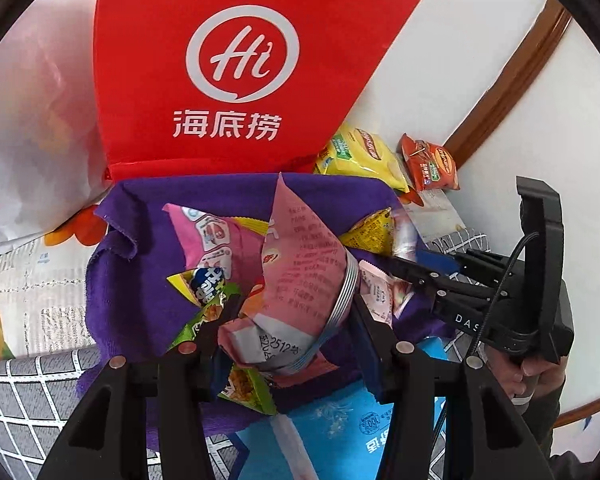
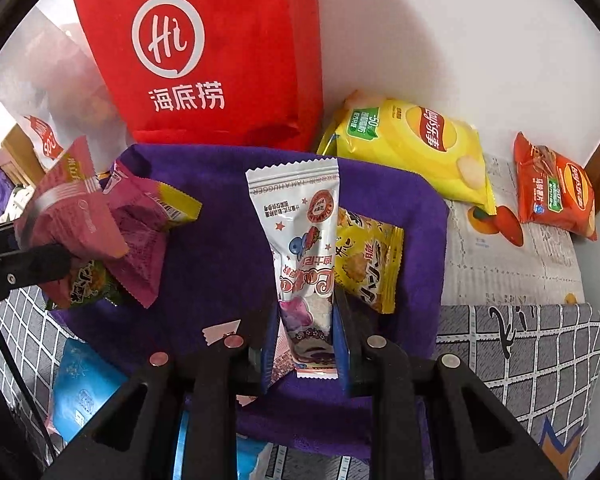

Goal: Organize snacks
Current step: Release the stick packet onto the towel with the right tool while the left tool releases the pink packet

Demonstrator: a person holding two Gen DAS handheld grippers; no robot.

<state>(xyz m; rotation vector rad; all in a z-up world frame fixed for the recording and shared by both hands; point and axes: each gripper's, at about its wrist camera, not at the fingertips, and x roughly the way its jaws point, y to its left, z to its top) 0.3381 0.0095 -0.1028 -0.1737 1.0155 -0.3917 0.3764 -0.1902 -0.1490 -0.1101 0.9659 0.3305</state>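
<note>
A white wall [image 2: 460, 20] is standing behind a table with a grey checked cloth [image 2: 520, 360] on it. A purple towel [image 2: 220, 240] is lying on the table, and the snacks are sitting on it. A big red bag [image 2: 220, 60] is standing at 12 o'clock from the towel, touching its far edge.

The left gripper [image 1: 288, 316] is squeezing a pink pack [image 1: 300, 272]. Its fingers are closing tight on the pack's bottom end, and the pack is sticking up above the towel. A magenta pack [image 1: 208, 236] is lying at 10 o'clock from it, and a green pack [image 1: 204, 308] is poking out just beside it at 9 o'clock.

The right gripper [image 2: 306, 344] is pinching a white pack [image 2: 300, 232] between its blue pads [image 2: 270, 348]. The fingers are nearly together with only the thin pack between them. The white pack is pointing up toward 12 o'clock, over the middle of the towel. A small yellow pack [image 2: 368, 264] is lying on the towel just beside it at 3 o'clock.

A yellow chip bag [image 2: 412, 148] is lying off the towel at 1 o'clock, leaning by the wall. An orange chip bag [image 2: 556, 192] is lying farther out at 2 o'clock. A blue pack [image 2: 84, 392] is peeking out at the towel's near edge at 8 o'clock.
</note>
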